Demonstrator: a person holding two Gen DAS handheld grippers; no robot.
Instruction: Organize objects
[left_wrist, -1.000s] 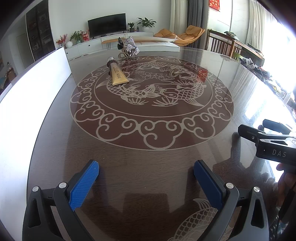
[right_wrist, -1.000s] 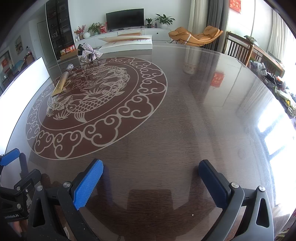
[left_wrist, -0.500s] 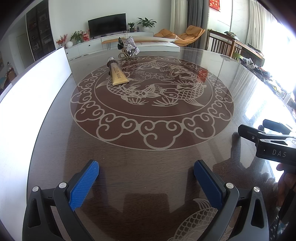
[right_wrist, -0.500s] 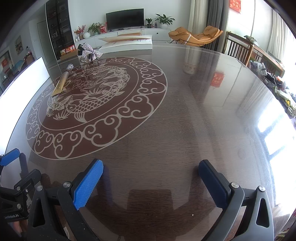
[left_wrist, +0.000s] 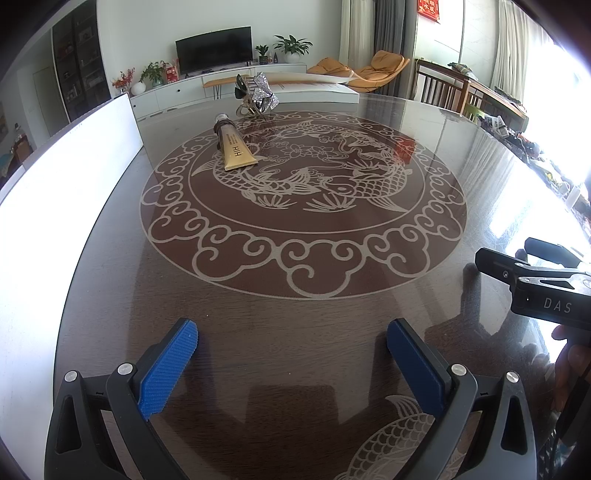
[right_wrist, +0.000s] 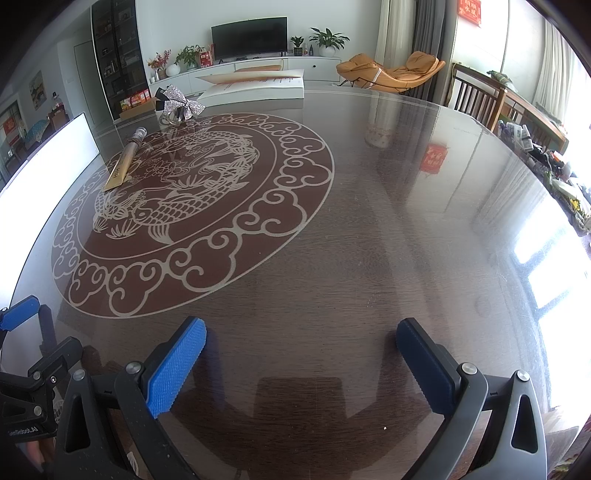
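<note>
A round dark glass-topped table (left_wrist: 295, 295) etched with a koi-and-cloud medallion (left_wrist: 303, 206) fills both wrist views, its far rim running into reflections of the living room. A white board (left_wrist: 55, 206) stands along the table's edge to the left of the left gripper (left_wrist: 291, 343), its lower end cut off by the frame. That gripper hangs low over the near rim, blue pads (left_wrist: 168, 369) spread wide with nothing between them. The right gripper (right_wrist: 301, 347) hovers just beside it to the right, equally wide apart and empty; in the left view only its black finger tips and a body marked "DAS" show at the frame edge. Far ahead of both, inside the medallion, lies a gold cosmetic tube (left_wrist: 234, 146), cap end pointing away; its small print is illegible. Just beyond the tube sits a silver sequined bow (left_wrist: 258, 94) on what looks like a hair clip, its dark parts hard to make out.
</note>
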